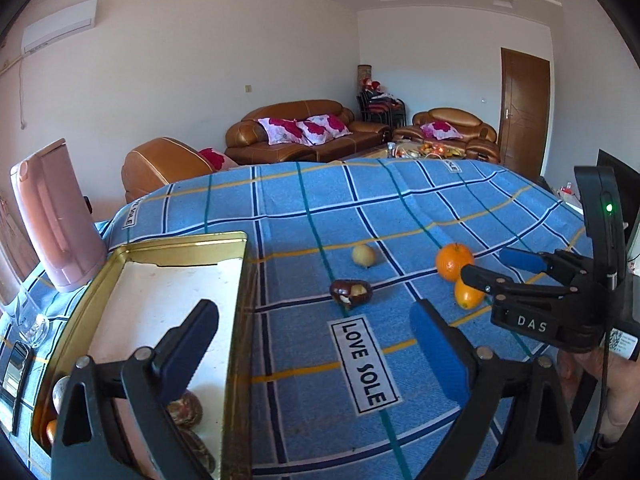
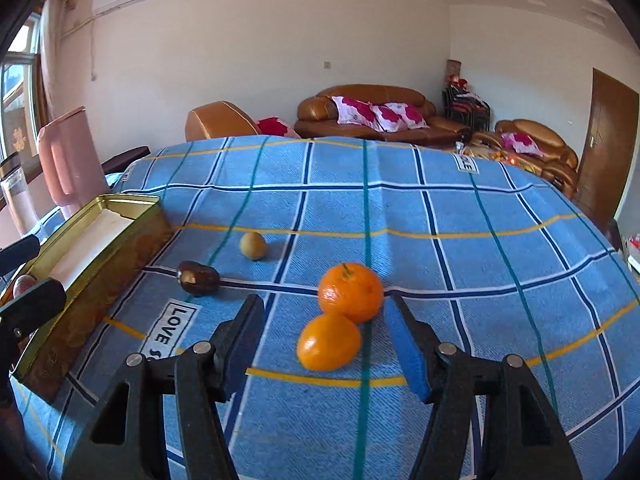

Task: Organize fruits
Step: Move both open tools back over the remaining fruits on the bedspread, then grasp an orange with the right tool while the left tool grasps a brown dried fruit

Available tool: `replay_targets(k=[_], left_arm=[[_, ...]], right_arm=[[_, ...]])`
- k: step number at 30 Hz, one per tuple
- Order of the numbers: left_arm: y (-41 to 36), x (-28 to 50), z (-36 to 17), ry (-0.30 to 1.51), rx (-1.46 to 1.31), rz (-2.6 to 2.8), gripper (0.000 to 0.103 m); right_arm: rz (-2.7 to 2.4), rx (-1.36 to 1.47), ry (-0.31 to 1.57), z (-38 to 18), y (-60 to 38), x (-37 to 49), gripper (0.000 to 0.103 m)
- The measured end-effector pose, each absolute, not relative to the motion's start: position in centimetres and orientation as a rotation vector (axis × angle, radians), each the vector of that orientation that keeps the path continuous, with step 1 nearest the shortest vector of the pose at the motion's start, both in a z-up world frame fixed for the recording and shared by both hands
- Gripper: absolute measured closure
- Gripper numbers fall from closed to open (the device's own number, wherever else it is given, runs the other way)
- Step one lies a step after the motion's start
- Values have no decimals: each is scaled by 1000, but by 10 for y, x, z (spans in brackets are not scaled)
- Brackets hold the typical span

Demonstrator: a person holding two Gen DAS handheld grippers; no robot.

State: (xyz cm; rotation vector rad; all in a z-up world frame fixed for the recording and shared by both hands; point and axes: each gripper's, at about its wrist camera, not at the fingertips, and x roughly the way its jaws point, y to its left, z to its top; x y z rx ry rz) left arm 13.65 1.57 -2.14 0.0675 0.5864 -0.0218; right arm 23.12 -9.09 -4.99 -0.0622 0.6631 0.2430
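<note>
Left tool (image 1: 314, 344) hanging wide open over the near corner of the gold tin (image 1: 180, 242), nothing between the pads. Looking like a drop-off just done, judging by the fruit already sitting in the tin's near end: a couple of brownish mottled ones (image 1: 186, 408) and something orange (image 1: 51, 430) tucked at the edge, hard to tell exactly what.

Right tool (image 2: 324, 336) spreading about halfway, also holding nothing, hovering just short of the two oranges. Nearer orange (image 2: 329, 342) sitting right between the fingertips' line, touching the bigger stemmed orange (image 2: 351, 292) behind it. Probably the next pick. Needing to push forward and down so the pads straddle the near one only, without nudging the back one into a roll.

Further out on the blue plaid table cloth (image 2: 440, 208): a dark brown fruit with a pale patch (image 2: 198, 278), lying close to the tin's side wall, then a pale yellow-green pear-ish fruit (image 2: 253, 245) a bit beyond. Both waiting their turn, so roughly halfway through by the look of it.

Pink kettle (image 1: 56, 216) standing just behind the tin.
</note>
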Motion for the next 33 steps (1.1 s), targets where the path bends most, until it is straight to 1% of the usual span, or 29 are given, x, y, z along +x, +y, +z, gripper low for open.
replay_targets(k=[6, 8, 10, 12, 17, 23, 26, 28, 30, 33], left_arm=[[7, 153, -28, 614, 82, -4, 4], [7, 157, -29, 617, 84, 7, 4], [8, 159, -30, 620, 85, 13, 4], [9, 162, -31, 626, 85, 17, 4], [12, 167, -32, 631, 85, 25, 4], [7, 183, -38, 662, 84, 25, 5], [1, 195, -44, 694, 81, 18, 8], [-3, 204, -47, 716, 79, 10, 14], [-6, 213, -51, 734, 74, 8, 15], [-9, 227, -59, 779, 70, -11, 30]], right_arm=[[292, -4, 744, -60, -101, 243, 40], [303, -12, 779, -64, -98, 247, 44], [319, -10, 834, -72, -93, 253, 54], [325, 14, 874, -78, -97, 259, 62], [341, 16, 861, -77, -96, 255, 62], [308, 1, 737, -60, -99, 238, 62], [269, -45, 702, -54, -97, 238, 62], [262, -21, 694, -49, -103, 244, 62], [246, -19, 684, -48, -105, 248, 62], [249, -9, 699, -56, -106, 252, 62]])
